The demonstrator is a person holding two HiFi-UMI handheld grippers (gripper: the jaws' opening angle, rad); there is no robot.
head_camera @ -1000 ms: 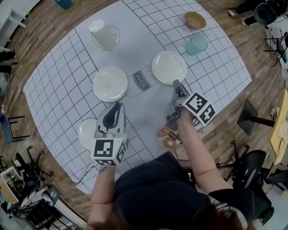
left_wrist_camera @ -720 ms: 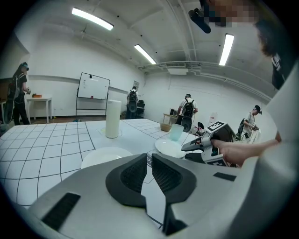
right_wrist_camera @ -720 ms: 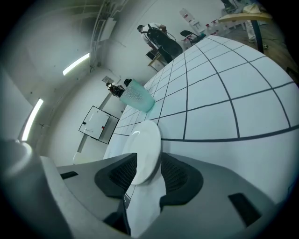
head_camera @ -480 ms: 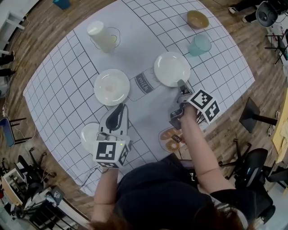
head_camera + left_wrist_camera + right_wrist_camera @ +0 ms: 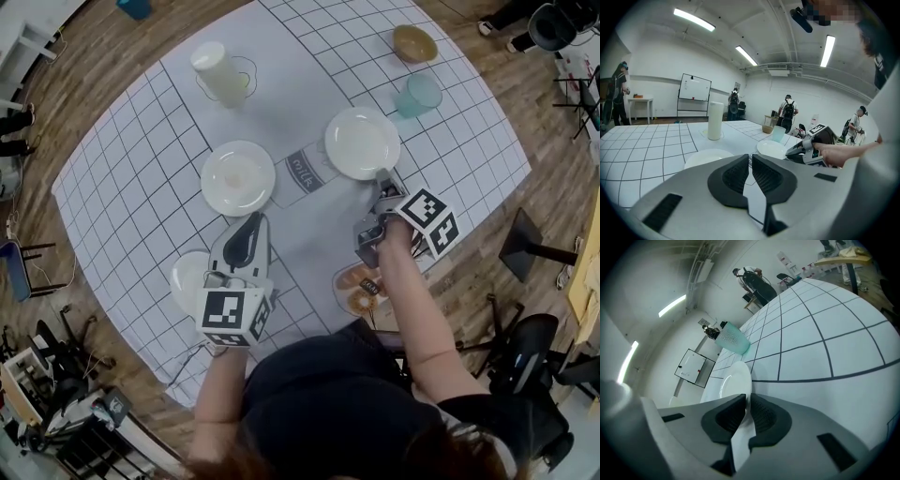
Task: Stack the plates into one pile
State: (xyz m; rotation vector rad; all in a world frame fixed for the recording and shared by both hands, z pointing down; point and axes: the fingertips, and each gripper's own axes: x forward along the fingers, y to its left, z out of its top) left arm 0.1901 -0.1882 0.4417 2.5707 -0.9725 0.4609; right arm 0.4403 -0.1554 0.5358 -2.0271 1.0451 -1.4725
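Observation:
Three white plates lie on the gridded mat: one at the right, one in the middle, and a smaller one at the near left, half hidden by my left gripper's body. My right gripper is at the near rim of the right plate. Its jaws have just been closing, and the rim now sits pinched between the pads. My left gripper hovers below the middle plate, its jaws together with nothing in them.
A tall cream cup stands at the far left, with a teal cup and a brown bowl at the far right. A printed food picture marks the mat near the table's front edge. People stand in the background.
My right gripper has edged up to the right plate's near rim and its jaws have closed on it. The left gripper has kept still.

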